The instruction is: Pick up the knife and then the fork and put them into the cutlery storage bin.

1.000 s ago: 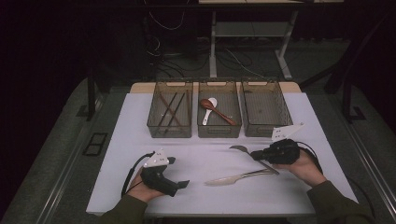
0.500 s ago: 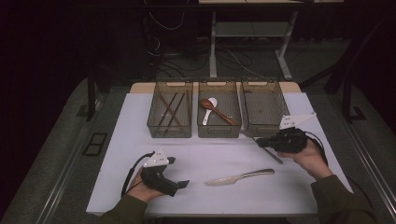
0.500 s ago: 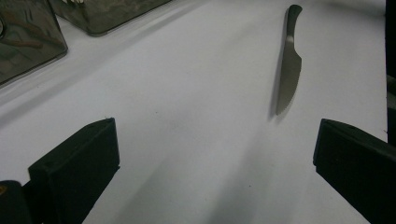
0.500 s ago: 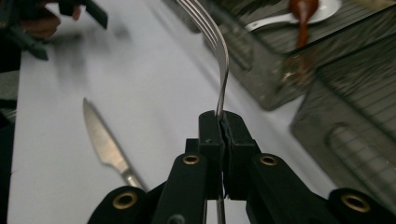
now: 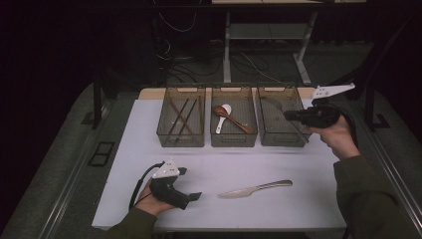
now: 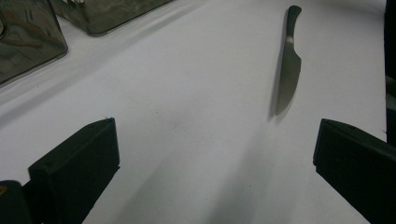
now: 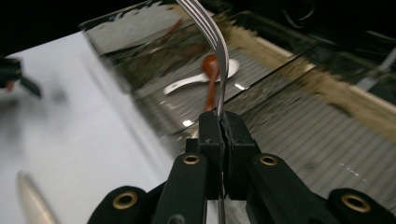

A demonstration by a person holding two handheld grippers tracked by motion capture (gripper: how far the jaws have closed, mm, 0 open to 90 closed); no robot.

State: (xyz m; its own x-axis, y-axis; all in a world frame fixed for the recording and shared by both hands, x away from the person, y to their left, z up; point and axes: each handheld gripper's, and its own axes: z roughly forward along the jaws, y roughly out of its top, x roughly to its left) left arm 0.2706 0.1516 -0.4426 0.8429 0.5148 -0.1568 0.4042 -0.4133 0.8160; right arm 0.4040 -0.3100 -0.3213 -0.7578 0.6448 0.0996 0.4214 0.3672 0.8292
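- Right gripper point(image 7: 219, 122) pinches a metal fork point(image 7: 215, 42) by its handle, jaws pressed tight on the thin shank, tines pointing away toward the bins; in the high view it hangs over the right-hand bin point(image 5: 276, 133) of three clear plastic bins.
- Left gripper point(image 5: 195, 196) rests on the white table point(image 5: 308, 209) near the front edge, its jaws spread wide with nothing between them.
- A table knife point(image 5: 255, 188) lies flat on the table between the two hands, well apart from the bins, its serrated blade toward the left gripper and its handle toward the right.
- The middle bin point(image 5: 234, 137) holds a wooden spoon point(image 5: 233, 119) and a white spoon point(image 5: 221, 118); the left bin point(image 5: 180, 139) holds chopsticks point(image 5: 180, 117).
- Judged by look, the fork is stiff, light and smooth, so it could swivel or slip in a narrow pinch; a hold nearer its balance point would steady it.
- The knife will likely handle the same way: rigid, thin, lying flush on the surface. The thicker handle end seems the better place to take it, across its width.
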